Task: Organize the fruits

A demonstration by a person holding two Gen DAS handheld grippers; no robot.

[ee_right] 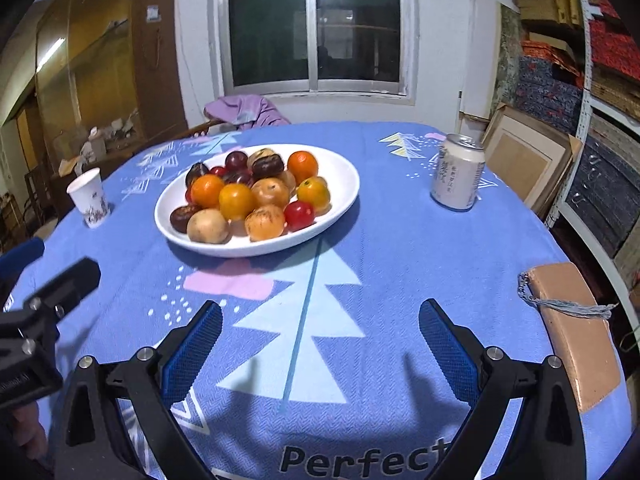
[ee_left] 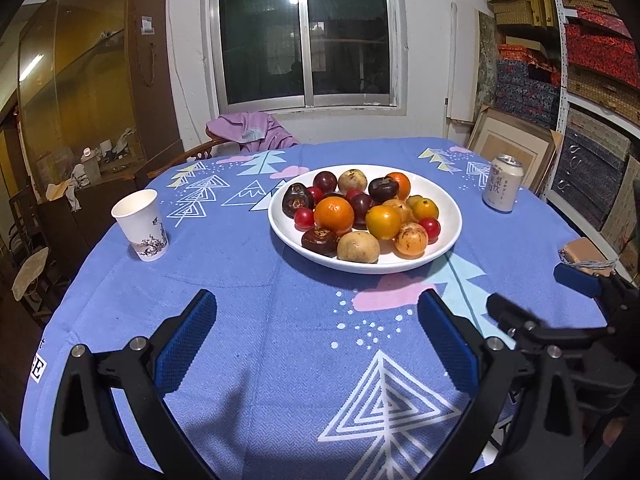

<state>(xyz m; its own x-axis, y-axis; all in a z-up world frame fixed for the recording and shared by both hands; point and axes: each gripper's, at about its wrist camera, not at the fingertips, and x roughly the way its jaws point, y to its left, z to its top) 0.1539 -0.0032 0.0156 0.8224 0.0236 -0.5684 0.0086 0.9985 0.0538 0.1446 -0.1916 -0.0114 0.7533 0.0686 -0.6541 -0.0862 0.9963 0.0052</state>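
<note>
A white plate (ee_left: 450, 200) sits in the middle of the blue tablecloth, piled with several fruits: oranges (ee_left: 334, 213), small red ones (ee_left: 304, 218), dark purple ones (ee_left: 325, 181) and tan ones (ee_left: 358, 247). The plate also shows in the right wrist view (ee_right: 344, 176). My left gripper (ee_left: 316, 332) is open and empty, low over the cloth in front of the plate. My right gripper (ee_right: 320, 338) is open and empty, also short of the plate, to the right of the left one; it shows in the left wrist view (ee_left: 540, 292).
A paper cup (ee_left: 140, 224) stands left of the plate. A drink can (ee_left: 502, 183) stands to its right, also in the right wrist view (ee_right: 456, 172). A tan pouch (ee_right: 572, 332) lies at the table's right edge. Shelves and framed boards stand right; a chair with purple cloth (ee_left: 250, 128) behind.
</note>
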